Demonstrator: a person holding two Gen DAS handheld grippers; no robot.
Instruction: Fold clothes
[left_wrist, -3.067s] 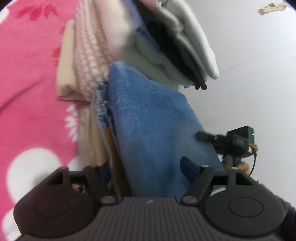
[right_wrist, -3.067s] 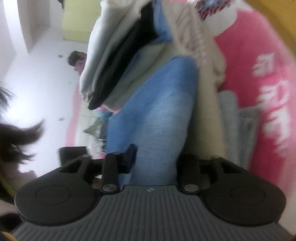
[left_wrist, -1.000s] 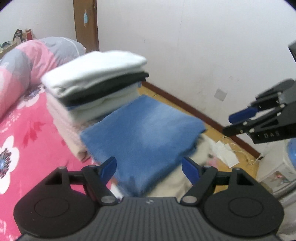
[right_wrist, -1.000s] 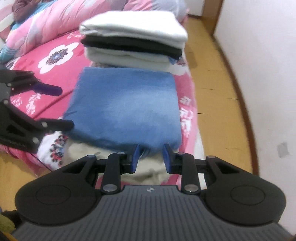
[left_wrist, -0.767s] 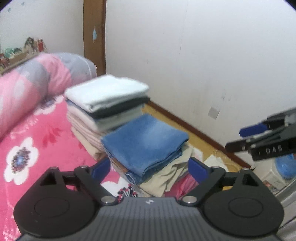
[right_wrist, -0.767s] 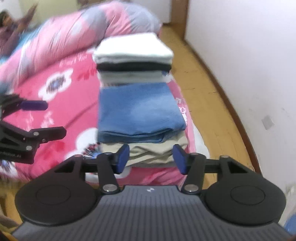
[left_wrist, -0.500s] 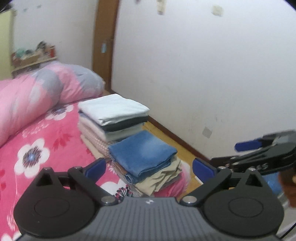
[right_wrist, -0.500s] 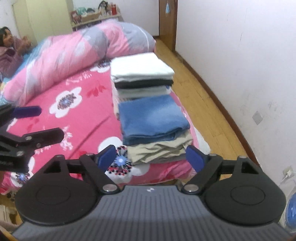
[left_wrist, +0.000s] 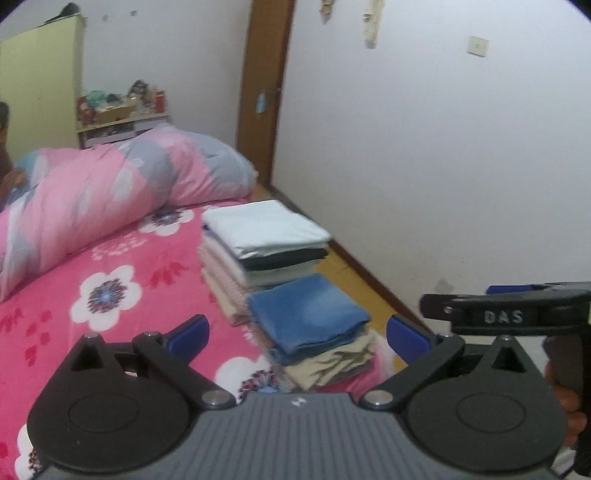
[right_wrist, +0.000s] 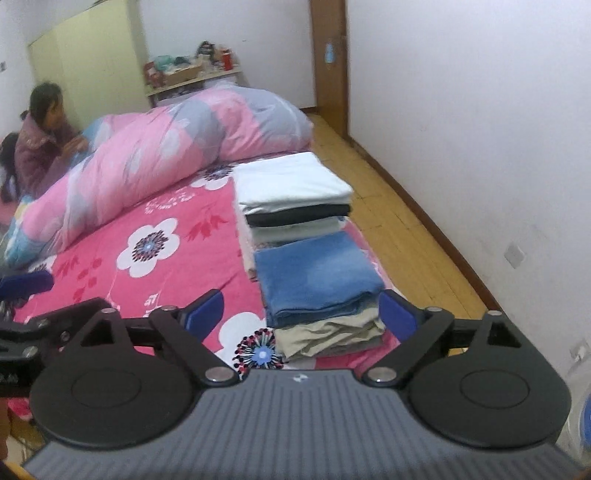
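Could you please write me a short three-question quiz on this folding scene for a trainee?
1. True or false: the left gripper is clamped on the blue folded garment.
2. What lies directly under the blue folded garment: (a) beige clothes, (b) the rolled quilt, (c) bare floor?
3. What colour is the top item of the taller stack?

Key: 1 false, both grippers open and empty; 2 a; 3 white.

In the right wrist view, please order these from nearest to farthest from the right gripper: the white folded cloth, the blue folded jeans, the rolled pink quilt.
From the right gripper:
1. Blue folded jeans, just ahead, on the near stack at the bed's edge.
2. White folded cloth, topping the taller stack behind.
3. Rolled pink quilt, farthest, across the bed to the left.
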